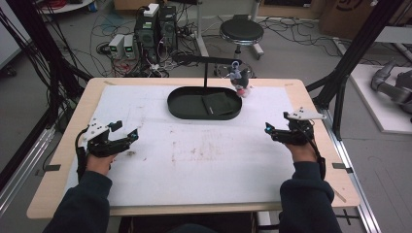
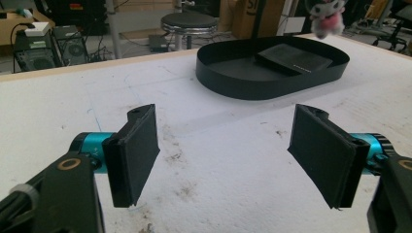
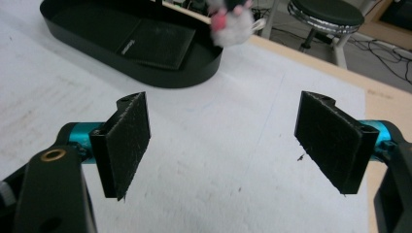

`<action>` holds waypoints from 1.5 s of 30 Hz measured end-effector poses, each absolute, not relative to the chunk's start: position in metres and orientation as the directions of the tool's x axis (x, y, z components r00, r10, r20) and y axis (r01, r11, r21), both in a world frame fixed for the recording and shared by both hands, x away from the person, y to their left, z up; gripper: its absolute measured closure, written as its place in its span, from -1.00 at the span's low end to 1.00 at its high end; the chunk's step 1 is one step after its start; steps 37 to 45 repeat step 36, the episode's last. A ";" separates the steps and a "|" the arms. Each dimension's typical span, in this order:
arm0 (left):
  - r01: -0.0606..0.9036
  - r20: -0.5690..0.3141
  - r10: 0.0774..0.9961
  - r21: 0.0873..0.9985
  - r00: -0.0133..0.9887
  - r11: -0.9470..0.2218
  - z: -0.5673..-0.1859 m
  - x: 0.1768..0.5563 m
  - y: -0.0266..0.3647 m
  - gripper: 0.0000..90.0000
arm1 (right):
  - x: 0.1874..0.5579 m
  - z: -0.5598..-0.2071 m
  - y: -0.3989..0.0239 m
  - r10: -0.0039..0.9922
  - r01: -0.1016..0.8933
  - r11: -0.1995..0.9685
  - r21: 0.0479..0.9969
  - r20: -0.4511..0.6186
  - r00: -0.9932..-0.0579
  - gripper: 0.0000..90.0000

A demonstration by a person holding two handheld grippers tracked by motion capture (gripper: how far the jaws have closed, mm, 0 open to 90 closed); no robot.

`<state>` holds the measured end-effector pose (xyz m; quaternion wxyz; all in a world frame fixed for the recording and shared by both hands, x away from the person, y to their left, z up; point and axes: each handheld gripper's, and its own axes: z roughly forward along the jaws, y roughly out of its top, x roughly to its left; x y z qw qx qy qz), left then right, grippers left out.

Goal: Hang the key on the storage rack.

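A black oval tray (image 1: 180, 108) sits at the far middle of the white table cover, with a flat black wallet-like piece (image 1: 217, 103) lying in it. A small plush toy (image 1: 239, 81) hangs from a black stand (image 1: 205, 68) at the tray's far right rim. My left gripper (image 1: 125, 130) rests open at the table's left, nothing between its pads; the left gripper view looks between them (image 2: 228, 150) at the tray (image 2: 272, 90) and the plush (image 2: 325, 17). My right gripper (image 1: 272, 130) stands open at the right side, pointing inward, empty (image 3: 228, 141), the tray (image 3: 160, 77) ahead to its left.
The white cover (image 1: 204, 160) carries brown stains in its middle. Wooden table edges frame it. A black frame post (image 1: 340, 92) rises at the right rear corner. Beyond the table stand a round stool (image 1: 241, 31) and computer boxes with cables (image 1: 155, 29) on the floor.
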<state>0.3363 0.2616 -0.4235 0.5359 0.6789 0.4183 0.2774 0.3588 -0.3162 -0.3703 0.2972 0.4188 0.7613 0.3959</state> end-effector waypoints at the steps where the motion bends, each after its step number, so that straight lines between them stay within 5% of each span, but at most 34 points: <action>1: 0.268 -0.068 0.864 0.960 0.499 -0.079 -0.423 0.336 0.261 -0.43 | 0.359 -0.370 -0.316 0.873 0.402 0.336 0.852 -0.121 -0.473 -0.53; 14: 0.266 -0.057 0.861 0.960 0.505 -0.093 -0.424 0.332 0.259 -0.43 | 0.358 -0.407 -0.322 0.885 0.469 0.350 0.811 -0.122 -0.449 -0.53; 45: 0.277 -0.056 0.858 0.956 0.511 -0.102 -0.425 0.337 0.255 -0.43 | 0.357 -0.412 -0.323 0.881 0.468 0.358 0.808 -0.125 -0.457 -0.53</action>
